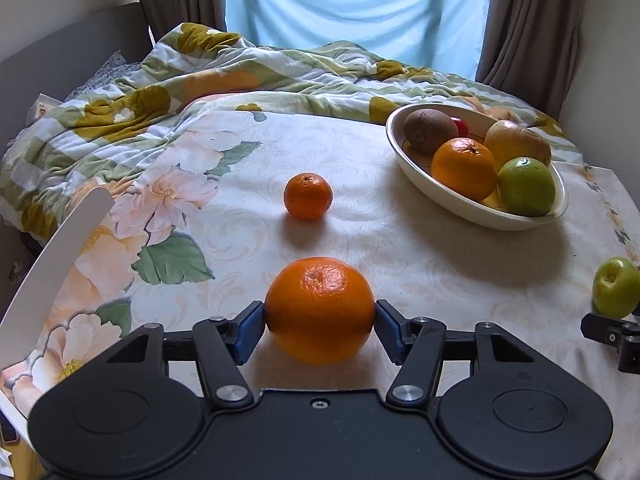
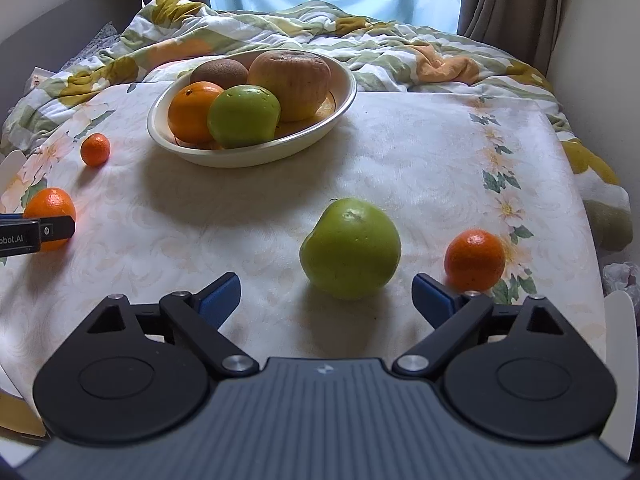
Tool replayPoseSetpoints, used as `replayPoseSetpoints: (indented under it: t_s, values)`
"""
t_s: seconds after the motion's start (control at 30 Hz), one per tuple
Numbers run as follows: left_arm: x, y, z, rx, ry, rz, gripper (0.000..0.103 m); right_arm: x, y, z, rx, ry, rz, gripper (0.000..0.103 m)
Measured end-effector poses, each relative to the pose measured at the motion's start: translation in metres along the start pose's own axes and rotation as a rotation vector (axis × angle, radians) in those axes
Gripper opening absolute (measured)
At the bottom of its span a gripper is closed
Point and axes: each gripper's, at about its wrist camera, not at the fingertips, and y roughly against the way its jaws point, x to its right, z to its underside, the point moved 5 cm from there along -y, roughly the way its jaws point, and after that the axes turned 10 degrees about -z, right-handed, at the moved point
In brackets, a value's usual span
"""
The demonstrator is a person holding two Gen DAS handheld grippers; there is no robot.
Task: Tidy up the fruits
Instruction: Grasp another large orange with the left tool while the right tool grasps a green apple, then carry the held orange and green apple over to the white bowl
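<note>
Plainly round, glossy orange [image 1: 319,310]

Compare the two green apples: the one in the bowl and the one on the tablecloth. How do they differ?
The bowl apple lies among other fruit in the bowl; the loose apple sits alone on the tablecloth. The loose apple is just ahead of the open right gripper; the bowl apple is farther off. Both are green.

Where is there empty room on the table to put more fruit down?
Bare cloth lies between the bowl, the green apple and the big orange in the left gripper. More is right of the bowl. The bowl itself is crowded.
</note>
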Motion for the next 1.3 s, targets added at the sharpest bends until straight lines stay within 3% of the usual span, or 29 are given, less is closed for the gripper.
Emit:
replayPoseSetpoints:
  t_s: [0.13, 0.23, 0.47, 0.6, 0.87, 1.3]
  values:
    - [-0.002, 0.004, 0.004, 0.0, 0.008, 0.012, 0.063, 0.001, -0.003, -0.002, 0.002, 0.001, 0.0, 0.103]
    - [-0.001, 0.006, 0.005, -0.002, 0.0, 0.013, 0.063, 0.002, -0.007, -0.005, 0.005, 0.005, 0.01, 0.094]
    - [-0.003, 0.008, 0.006, -0.013, 0.004, 0.018, 0.063, 0.008, -0.014, -0.009, 0.006, 0.004, 0.013, 0.086]
    - [-0.003, 0.009, 0.008, -0.007, 0.003, 0.02, 0.063, 0.009, -0.013, -0.01, 0.014, 0.007, 0.028, 0.07]
    - [-0.001, 0.024, 0.006, 0.013, 0.006, 0.028, 0.063, 0.009, -0.005, -0.013, 0.027, 0.003, 0.008, 0.07]
    - [0.011, 0.087, -0.024, 0.089, 0.004, 0.051, 0.063, -0.003, 0.041, -0.038, 0.076, 0.009, -0.041, 0.07]
